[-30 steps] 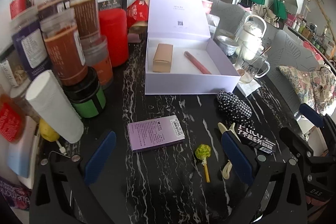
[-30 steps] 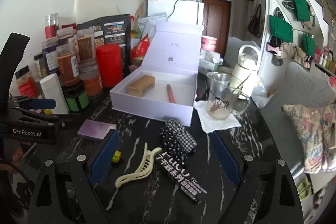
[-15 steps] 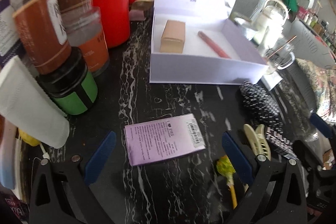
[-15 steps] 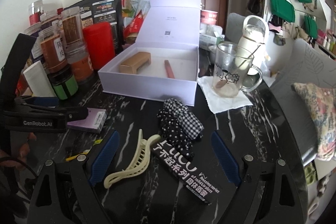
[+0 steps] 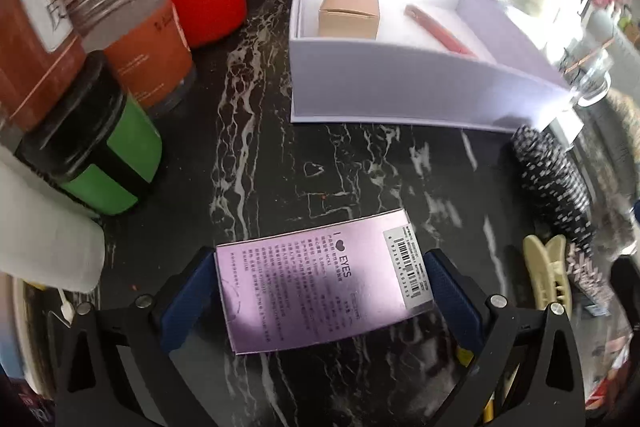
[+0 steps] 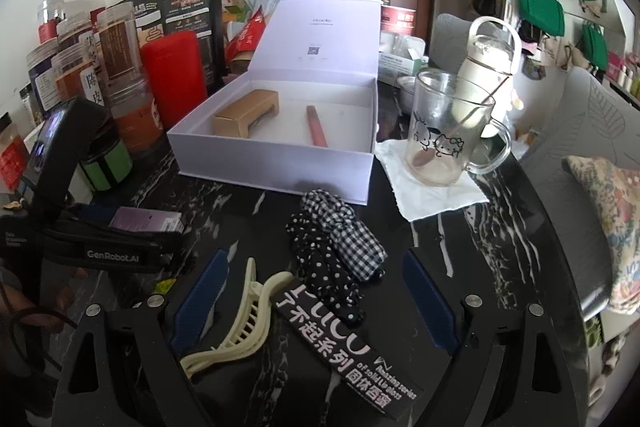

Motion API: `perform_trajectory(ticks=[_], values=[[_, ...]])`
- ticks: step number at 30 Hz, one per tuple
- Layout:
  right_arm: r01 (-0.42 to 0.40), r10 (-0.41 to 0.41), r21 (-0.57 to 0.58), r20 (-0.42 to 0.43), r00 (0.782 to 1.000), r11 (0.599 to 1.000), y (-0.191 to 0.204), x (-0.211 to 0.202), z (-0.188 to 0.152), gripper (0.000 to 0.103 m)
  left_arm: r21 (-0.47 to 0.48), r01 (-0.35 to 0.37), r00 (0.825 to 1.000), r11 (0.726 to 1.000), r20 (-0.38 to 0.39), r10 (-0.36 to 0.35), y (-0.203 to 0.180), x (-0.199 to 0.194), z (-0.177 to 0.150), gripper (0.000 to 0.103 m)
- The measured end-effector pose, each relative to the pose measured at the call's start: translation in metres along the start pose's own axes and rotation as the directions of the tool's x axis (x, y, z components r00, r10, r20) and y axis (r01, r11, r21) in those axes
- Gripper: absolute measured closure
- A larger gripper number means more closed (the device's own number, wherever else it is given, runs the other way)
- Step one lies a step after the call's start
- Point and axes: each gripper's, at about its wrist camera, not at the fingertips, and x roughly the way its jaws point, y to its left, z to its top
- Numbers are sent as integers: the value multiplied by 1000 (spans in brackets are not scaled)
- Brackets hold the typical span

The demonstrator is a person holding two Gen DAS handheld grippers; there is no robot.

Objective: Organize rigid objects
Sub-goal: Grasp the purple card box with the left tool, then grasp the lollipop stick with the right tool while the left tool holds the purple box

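The white box (image 6: 280, 163) sits open in the middle of the black marbled table (image 5: 260, 147), its lid (image 6: 328, 27) standing upright at the back. Inside it lie a tan carton (image 5: 350, 9) toward the left and a red stick (image 5: 438, 29) toward the right, apart from each other. In front of the box, on the table, a flat purple packet (image 5: 324, 283) lies face up between the blue pads (image 5: 188, 303) of the left gripper (image 5: 320, 291); each pad stands right at a short edge of the packet, but whether they press on it I cannot tell. The right gripper (image 6: 316, 303) has its jaws wide apart and clamps nothing; between them, nearer than the box, lie a cream hair clip (image 6: 236, 331) on the left, a black lettered carton (image 6: 348, 347) in the middle, and a polka-dot and gingham scrunchie (image 6: 336, 243) just beyond, touching the carton's far end. Left of the box stand a red canister (image 6: 176, 71), a green-banded black jar (image 5: 100, 155), and several brown-filled clear jars (image 5: 136, 39) crowded together. Right of the box a glass mug (image 6: 448, 131) with a spoon in it rests on a white napkin (image 6: 432, 191), with a white kettle (image 6: 488, 67) behind it.
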Motion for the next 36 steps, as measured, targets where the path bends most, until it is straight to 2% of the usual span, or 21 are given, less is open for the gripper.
perform_trajectory(ticks=[7, 10, 13, 19, 23, 24, 31, 33, 36], values=[[-30, 30, 5, -8, 1000, 1000, 2, -1, -2, 13, 7, 12, 999, 1000, 51, -13, 1, -4, -6, 3], [-41, 41, 1, -6, 999, 999, 5, -2, -2, 13, 31, 38, 998, 999, 45, -40, 4, -10, -14, 3], [-56, 56, -8, 1, 998, 998, 10, -2, -1, 13, 13, 73, 997, 997, 27, -73, 12, -17, -21, 3], [-121, 121, -25, -5, 993, 992, 24, -2, -1, 13, -3, -10, 998, 1000, 60, 11, 25, -37, -42, 3], [-169, 168, -35, -33, 985, 985, 37, 3, -4, 14, -32, -19, 997, 999, 71, 21, 36, -46, -53, 3], [-183, 181, -38, -41, 983, 982, 40, 5, -5, 20, -39, -21, 997, 999, 75, 24, 38, -49, -55, 3], [-245, 241, -54, -74, 968, 968, 62, 14, -5, 40, -84, -26, 994, 996, 100, 34, 55, -67, -73, 3], [-251, 245, -57, -94, 965, 966, 67, 18, -7, 51, -90, -27, 994, 996, 102, 36, 58, -68, -76, 3], [-263, 255, -51, -126, 959, 963, 71, 24, -10, 53, -101, -23, 995, 995, 91, 33, 61, -65, -80, 3]])
